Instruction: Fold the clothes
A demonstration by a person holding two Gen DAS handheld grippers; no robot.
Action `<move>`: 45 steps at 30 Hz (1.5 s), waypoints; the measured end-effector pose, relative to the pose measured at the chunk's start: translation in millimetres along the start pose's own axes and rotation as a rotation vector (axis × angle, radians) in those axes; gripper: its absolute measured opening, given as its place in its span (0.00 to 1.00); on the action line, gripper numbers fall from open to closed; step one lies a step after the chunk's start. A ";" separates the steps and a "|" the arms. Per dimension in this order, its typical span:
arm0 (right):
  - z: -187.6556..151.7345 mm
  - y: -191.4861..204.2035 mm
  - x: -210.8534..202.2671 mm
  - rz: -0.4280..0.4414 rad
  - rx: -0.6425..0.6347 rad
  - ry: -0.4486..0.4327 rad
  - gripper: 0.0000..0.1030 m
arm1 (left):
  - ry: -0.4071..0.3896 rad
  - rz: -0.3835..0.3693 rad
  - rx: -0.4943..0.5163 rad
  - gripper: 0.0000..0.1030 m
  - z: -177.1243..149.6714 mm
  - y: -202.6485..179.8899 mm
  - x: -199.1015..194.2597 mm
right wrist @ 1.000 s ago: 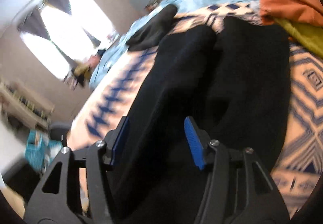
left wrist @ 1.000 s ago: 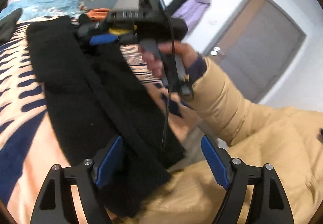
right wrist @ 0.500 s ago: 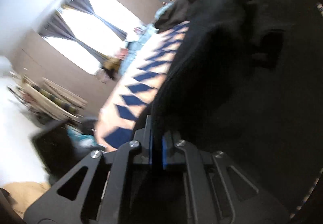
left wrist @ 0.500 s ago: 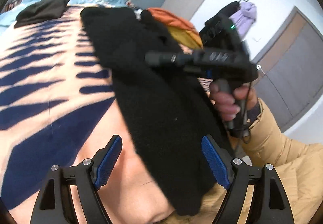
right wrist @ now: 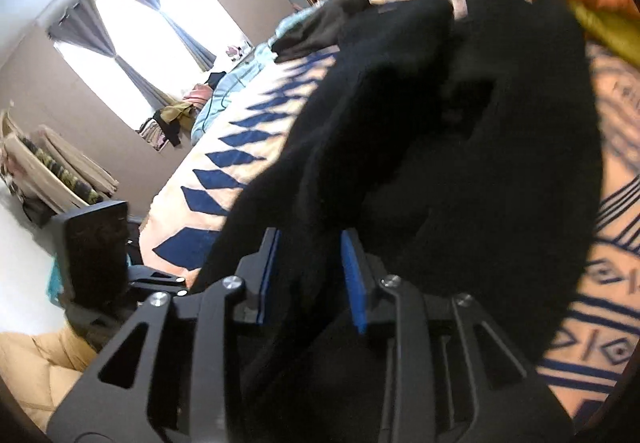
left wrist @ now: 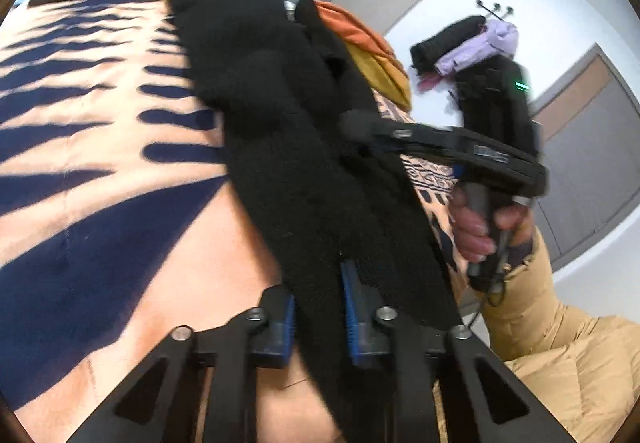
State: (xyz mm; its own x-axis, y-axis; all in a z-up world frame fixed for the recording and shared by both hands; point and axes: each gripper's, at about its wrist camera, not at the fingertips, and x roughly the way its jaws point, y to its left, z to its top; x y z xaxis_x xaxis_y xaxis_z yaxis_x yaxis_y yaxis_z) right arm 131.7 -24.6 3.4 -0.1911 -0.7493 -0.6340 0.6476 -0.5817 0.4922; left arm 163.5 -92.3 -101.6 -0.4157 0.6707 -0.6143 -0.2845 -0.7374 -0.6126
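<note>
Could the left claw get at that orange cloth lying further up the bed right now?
Probably not: the left claw is shut on the fuzzy black garment, which also lies between it and the orange cloth.

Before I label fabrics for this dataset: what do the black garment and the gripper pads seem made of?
The black garment looks like thick fleece or fuzzy knit: matte, with a napped surface and soft edges. The left gripper's pads look like blue ribbed rubber or soft plastic; which one is unclear.

black garment blurred, lower end cut off
</note>
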 end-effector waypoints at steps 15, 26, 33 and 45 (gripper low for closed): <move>9.2 27.8 50.4 -0.088 -0.174 0.081 0.40 | -0.009 -0.042 -0.042 0.46 -44.3 19.9 -50.8; -84.1 -8.7 -110.9 -0.084 0.051 -0.122 0.64 | 0.050 -0.156 0.070 0.84 -58.2 -1.9 -68.9; -136.4 -14.6 -125.8 -0.066 0.188 -0.122 0.64 | 0.074 -0.186 0.092 0.97 -59.3 -7.6 -65.7; -162.6 10.3 -106.6 0.083 0.167 -0.130 0.69 | 0.035 -0.188 0.073 0.92 -37.3 -27.3 -26.2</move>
State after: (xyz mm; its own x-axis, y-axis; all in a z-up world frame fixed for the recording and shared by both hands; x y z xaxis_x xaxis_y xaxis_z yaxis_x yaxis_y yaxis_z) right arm 278.7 100.8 -20.9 -0.2427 -0.8249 -0.5106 0.5361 -0.5527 0.6381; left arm 214.3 -86.7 -87.3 -0.3196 0.7984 -0.5103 -0.4165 -0.6021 -0.6812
